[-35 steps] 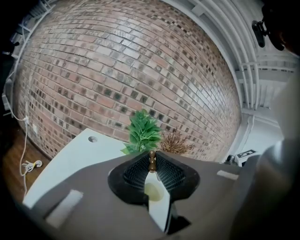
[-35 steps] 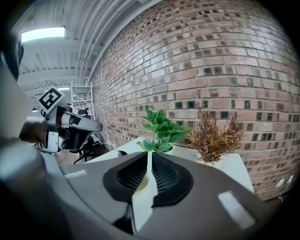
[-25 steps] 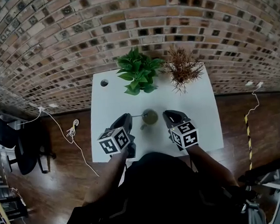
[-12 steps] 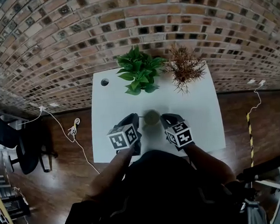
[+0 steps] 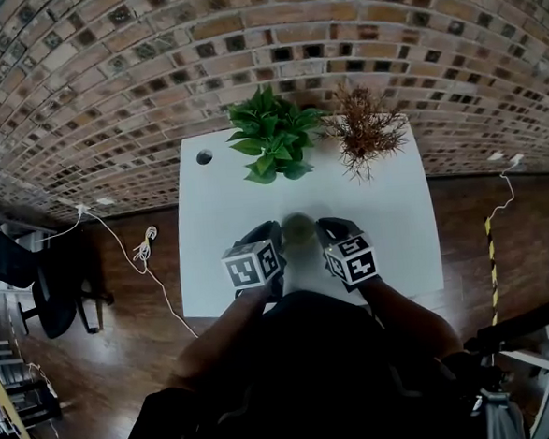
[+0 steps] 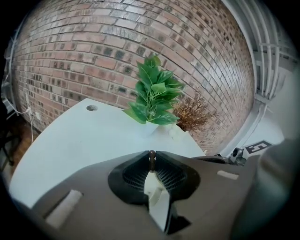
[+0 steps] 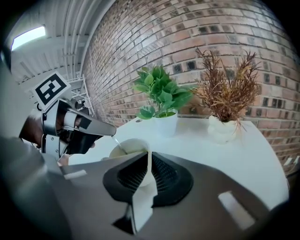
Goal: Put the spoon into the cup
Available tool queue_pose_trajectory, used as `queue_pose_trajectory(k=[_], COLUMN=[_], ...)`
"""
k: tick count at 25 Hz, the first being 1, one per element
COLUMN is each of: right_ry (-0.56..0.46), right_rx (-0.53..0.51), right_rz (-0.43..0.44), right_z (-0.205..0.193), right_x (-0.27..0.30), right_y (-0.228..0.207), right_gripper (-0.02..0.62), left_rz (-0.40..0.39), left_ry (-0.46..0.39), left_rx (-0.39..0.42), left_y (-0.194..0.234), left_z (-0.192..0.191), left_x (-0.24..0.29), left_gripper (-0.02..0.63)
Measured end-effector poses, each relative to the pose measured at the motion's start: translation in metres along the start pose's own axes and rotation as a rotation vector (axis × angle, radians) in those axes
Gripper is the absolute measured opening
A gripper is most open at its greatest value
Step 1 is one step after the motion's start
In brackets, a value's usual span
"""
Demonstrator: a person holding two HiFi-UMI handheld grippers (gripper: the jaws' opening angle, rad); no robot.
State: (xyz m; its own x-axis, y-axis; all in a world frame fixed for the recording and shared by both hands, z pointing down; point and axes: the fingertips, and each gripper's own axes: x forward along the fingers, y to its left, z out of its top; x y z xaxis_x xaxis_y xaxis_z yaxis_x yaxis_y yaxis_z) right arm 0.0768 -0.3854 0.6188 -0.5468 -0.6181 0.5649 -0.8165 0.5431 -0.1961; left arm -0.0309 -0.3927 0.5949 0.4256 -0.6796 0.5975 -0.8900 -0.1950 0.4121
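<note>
A pale cup (image 5: 299,228) stands on the white table (image 5: 222,208), between my two grippers. My left gripper (image 5: 274,235) is shut on the spoon's handle; its dark end (image 6: 151,157) shows between the closed jaws. In the right gripper view the left gripper (image 7: 112,132) hangs over the cup (image 7: 129,146), and the thin spoon shaft (image 7: 119,145) slants down into the cup's mouth. The bowl of the spoon is hidden inside. My right gripper (image 5: 324,229) is shut on the cup's near wall (image 7: 149,161).
A green plant in a white pot (image 5: 271,144) and a dry brown plant (image 5: 362,133) stand at the table's far edge by the brick wall. A round hole (image 5: 204,157) sits at the far left corner. Cables lie on the wooden floor (image 5: 137,261).
Both grippers have sunk and drawn in around the cup. The left one moved right, and the spoon handle that showed beside the cup is now hidden in the head view.
</note>
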Motion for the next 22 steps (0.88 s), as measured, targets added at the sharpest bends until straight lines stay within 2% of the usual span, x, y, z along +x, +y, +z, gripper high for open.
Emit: queue_pose_trajectory(k=[5,10,18,22], right_ry=[-0.004,-0.006,-0.018,-0.023], right_rx=[0.014,0.022,0.029,0.034], right_rz=[-0.022,-0.034,-0.044,-0.045], right_z=[-0.001,-0.002,-0.003,-0.005], right_x=[-0.002,-0.005,-0.012,-0.017], right_y=[-0.009,-0.015,-0.018,-0.02], right_gripper=[0.032,0.032,0.032,0.032], left_rz=[0.006,0.0,0.018,0.027], left_ry=[0.021,0.033,0.036,0.042], left_rx=[0.022,-0.019,0.024,0.034], left_y=[-0.002,-0.001,-0.003,0.001], left_z=[-0.006,-0.012,-0.016,-0.018], left_x=[0.008,0.013,0.014,0.013], left_gripper=[0.04,0.041,0.046,0.122])
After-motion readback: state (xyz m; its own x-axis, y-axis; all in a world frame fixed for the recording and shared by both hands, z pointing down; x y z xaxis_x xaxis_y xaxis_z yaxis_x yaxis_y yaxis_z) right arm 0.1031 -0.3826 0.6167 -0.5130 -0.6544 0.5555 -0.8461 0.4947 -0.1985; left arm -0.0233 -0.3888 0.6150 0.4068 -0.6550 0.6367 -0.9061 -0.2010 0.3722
